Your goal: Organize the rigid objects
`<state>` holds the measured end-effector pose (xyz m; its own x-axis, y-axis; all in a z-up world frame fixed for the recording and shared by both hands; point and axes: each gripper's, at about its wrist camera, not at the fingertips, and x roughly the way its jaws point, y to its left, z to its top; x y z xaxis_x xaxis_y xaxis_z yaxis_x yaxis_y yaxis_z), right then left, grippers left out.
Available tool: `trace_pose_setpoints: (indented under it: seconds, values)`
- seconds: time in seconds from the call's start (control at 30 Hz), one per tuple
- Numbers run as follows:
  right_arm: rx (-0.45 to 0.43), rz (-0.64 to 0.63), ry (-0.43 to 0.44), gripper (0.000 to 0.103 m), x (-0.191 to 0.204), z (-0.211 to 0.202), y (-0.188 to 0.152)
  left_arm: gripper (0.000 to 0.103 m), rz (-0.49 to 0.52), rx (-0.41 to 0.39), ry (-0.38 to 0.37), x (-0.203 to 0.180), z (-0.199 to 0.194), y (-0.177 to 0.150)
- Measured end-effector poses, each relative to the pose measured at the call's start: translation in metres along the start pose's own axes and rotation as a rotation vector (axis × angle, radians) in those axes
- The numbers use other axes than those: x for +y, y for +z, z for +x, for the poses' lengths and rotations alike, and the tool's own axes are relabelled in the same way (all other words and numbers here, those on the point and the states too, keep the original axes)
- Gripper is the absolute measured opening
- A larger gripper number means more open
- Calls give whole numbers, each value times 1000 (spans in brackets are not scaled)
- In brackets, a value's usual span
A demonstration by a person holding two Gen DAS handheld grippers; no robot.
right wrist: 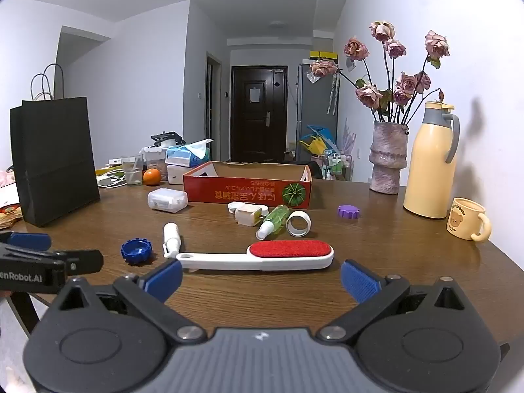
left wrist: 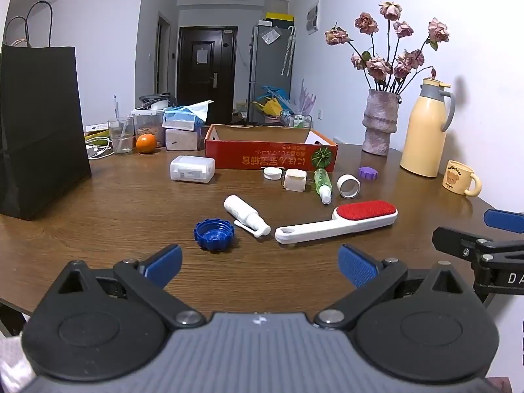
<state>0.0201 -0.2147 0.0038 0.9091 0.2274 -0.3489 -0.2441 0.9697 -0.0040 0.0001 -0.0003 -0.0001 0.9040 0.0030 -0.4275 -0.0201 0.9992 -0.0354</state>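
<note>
Loose items lie on the wooden table (left wrist: pixel 98 203) before an open red cardboard box (left wrist: pixel 271 154) (right wrist: pixel 249 188): a white lint brush with a red pad (left wrist: pixel 337 222) (right wrist: pixel 258 257), a blue cap (left wrist: pixel 213 234) (right wrist: pixel 137 251), a white spray bottle (left wrist: pixel 245 214) (right wrist: pixel 172 239), a green spray bottle (left wrist: pixel 322 185) (right wrist: pixel 274 217), a white tape ring (left wrist: pixel 348 186) (right wrist: pixel 298 223), a purple cap (left wrist: pixel 368 173) (right wrist: pixel 348 211) and a clear plastic case (left wrist: pixel 192 168) (right wrist: pixel 167 199). My left gripper (left wrist: pixel 260 265) is open and empty, near the blue cap. My right gripper (right wrist: pixel 261 280) is open and empty, just short of the brush.
A black paper bag (left wrist: pixel 39 131) stands at the left. A vase of dried roses (left wrist: pixel 380 124), a yellow thermos (left wrist: pixel 425 131) and a bear mug (left wrist: pixel 460 181) line the right wall. An orange (left wrist: pixel 145 143), a glass and tissue boxes sit at the back.
</note>
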Motion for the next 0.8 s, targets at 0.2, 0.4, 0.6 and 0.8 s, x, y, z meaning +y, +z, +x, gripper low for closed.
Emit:
trace_pose_setpoints:
  seconds: [0.2, 0.4, 0.6, 0.8]
  values:
    - [-1, 3, 2, 103, 0, 0, -1, 103, -8, 2, 1, -1, 0, 0]
    - [0, 5, 3, 103, -1, 1, -1, 103, -12, 8, 0, -2, 1, 4]
    - [1, 5, 3, 103, -1, 1, -1, 103, -12, 8, -1, -1, 1, 3]
    - [2, 5, 2, 103, -1, 1, -2, 103, -12, 8, -2, 0, 1, 3]
